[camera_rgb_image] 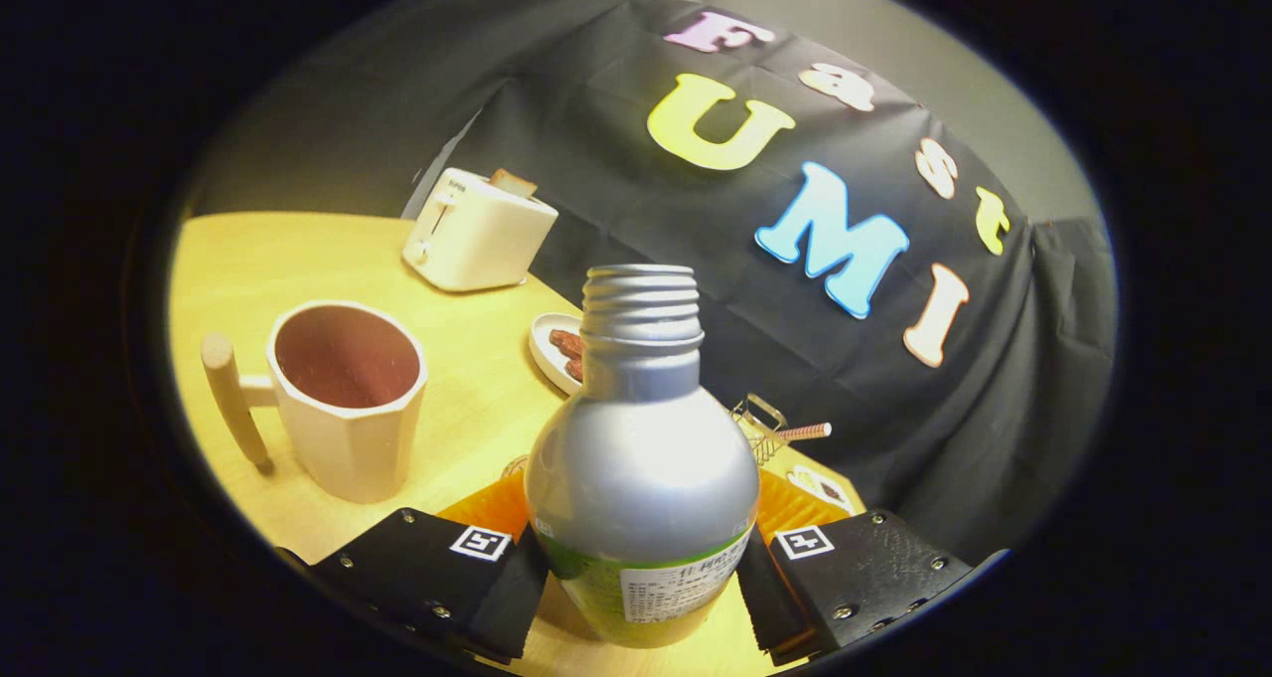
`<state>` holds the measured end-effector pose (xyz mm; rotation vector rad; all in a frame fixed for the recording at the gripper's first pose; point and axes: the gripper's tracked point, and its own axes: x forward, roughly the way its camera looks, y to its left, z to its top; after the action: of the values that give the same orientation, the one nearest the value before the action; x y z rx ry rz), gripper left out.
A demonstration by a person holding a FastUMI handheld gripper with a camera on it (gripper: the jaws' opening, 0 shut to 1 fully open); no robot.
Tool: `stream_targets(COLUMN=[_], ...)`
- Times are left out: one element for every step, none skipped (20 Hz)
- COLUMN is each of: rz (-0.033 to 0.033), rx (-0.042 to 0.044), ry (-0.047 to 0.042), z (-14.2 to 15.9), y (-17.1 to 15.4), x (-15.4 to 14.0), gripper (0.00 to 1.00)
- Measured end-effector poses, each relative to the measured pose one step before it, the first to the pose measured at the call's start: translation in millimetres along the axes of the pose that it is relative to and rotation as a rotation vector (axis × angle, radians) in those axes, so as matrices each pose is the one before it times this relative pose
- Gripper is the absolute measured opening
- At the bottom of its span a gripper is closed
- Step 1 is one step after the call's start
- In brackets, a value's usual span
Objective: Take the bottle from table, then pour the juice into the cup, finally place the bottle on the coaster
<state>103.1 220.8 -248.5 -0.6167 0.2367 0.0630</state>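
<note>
Counter (pixel 467 399) of pale wood carries everything, and it tilts in the gripper view, so the tool is rolled a little rather than level. Far across it, near the black cloth wall, sits a cream toaster (pixel 477 232) with a slice of bread standing in its slot. Nearer and to the left stands the cup (pixel 348 399), a cream faceted mug with a wooden peg handle pointing left; its mouth is open and its inside looks dark, though I cannot tell whether any juice is in it.

Bottle (pixel 641 458), silver with a green band and a label low on its body, stands between the fingers with its long axis running up toward its threaded, uncapped neck. The cup lies to the left of the bottle and slightly beyond it, so the pour, in my judgement, turns on carrying the neck leftward over that open mouth. Just behind the bottle, low between the fingers, an orange ribbed coaster (pixel 497 508) shows on both sides of it.

Beyond the bottle's neck lies a small plate (pixel 550 349) with brown pieces, and to the right a little wire rack (pixel 760 428).

Tool (pixel 641 573): the fingers are partly closed, one against each side of the bottle's lower body, gripping it.
</note>
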Motion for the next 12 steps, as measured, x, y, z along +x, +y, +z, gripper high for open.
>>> stream_targets(rz=[-0.00554, 0.00062, 0.00615, 0.00326, -0.00231, -0.00643, -0.00044, -0.00474, -0.01078, -0.01116, -0.00449, -0.00356], rx=[-0.03939, -0.03769, -0.02865, -0.02539, -0.03172, -0.02987, -0.02480, -0.02219, -0.02478, -0.02534, -0.02345, -0.01828], ry=[-0.00484, -0.00305, 0.00172, -0.00313, -0.00645, -0.00040, -0.00290, -0.00404, -0.00176, -0.00022, -0.00218, -0.00069], z=[0.26, 0.72, -1.05, -0.38, 2.36, 0.66, 1.59, 0.88, 0.12, 0.26, 0.86, -0.21], y=[0.48, 2.41, 3.50, 2.10, 0.94, -0.91, 0.03, -0.29, -1.16, -0.59, 1.50, 0.97], x=[0.24, -0.33, -0.03, -0.45, 0.46, 0.15, -1.30, 1.01, 0.86, -0.53, 0.17, 0.34], gripper=[0.82, 0.82, 0.82, 0.82, 0.82, 0.82, 0.82, 0.82, 0.82, 0.82, 0.82, 0.82])
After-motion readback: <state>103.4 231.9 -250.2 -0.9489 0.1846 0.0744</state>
